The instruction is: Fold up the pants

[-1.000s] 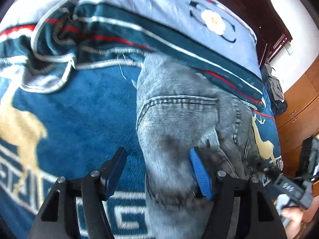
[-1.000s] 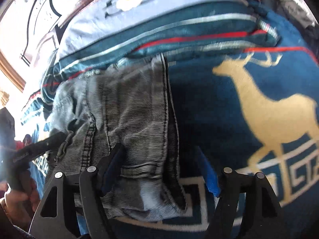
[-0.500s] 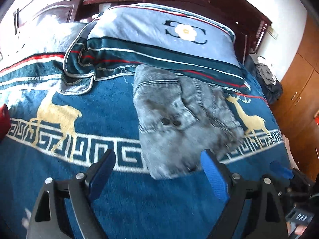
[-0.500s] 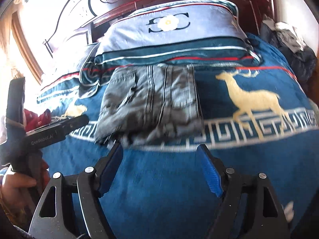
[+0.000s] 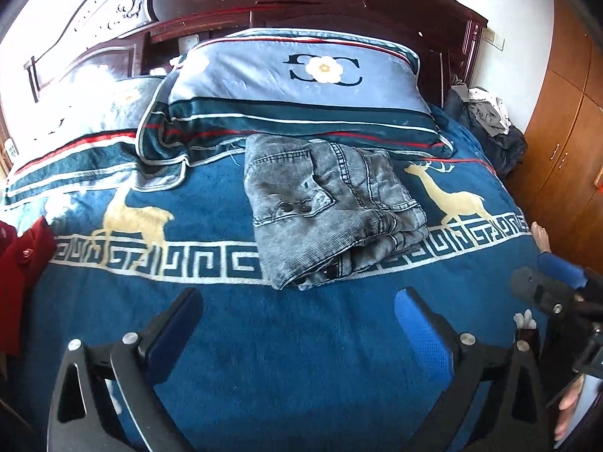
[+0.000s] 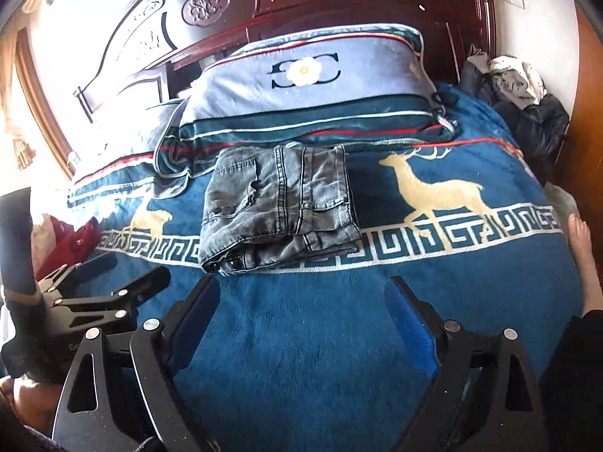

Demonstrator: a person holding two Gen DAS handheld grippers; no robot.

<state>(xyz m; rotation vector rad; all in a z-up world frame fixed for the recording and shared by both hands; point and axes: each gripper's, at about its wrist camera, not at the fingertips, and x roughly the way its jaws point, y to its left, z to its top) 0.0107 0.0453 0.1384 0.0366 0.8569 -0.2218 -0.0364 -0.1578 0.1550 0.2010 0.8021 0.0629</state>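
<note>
Folded pants [image 5: 331,207] on blue deer blanket [image 5: 264,339] by pillow [image 5: 301,86]; both jaws apart, just widened, nothing between.

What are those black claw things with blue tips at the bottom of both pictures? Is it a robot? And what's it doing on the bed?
It's not a robot. A person holds two grabbing tools, one in each hand, and each tool has a small camera looking out along its two fingers. One picture comes from the left gripper, the other from the right gripper. That is why you see black arms with blue pads at the bottom of each.

On the bed lies a blue blanket with golden deer, and a big pillow near the carved headboard. In the middle sit the grey jeans, folded into a neat bundle.

Both tools have just been opening their jaws, and nothing is between them. The jeans lie on their own, let go.
</note>
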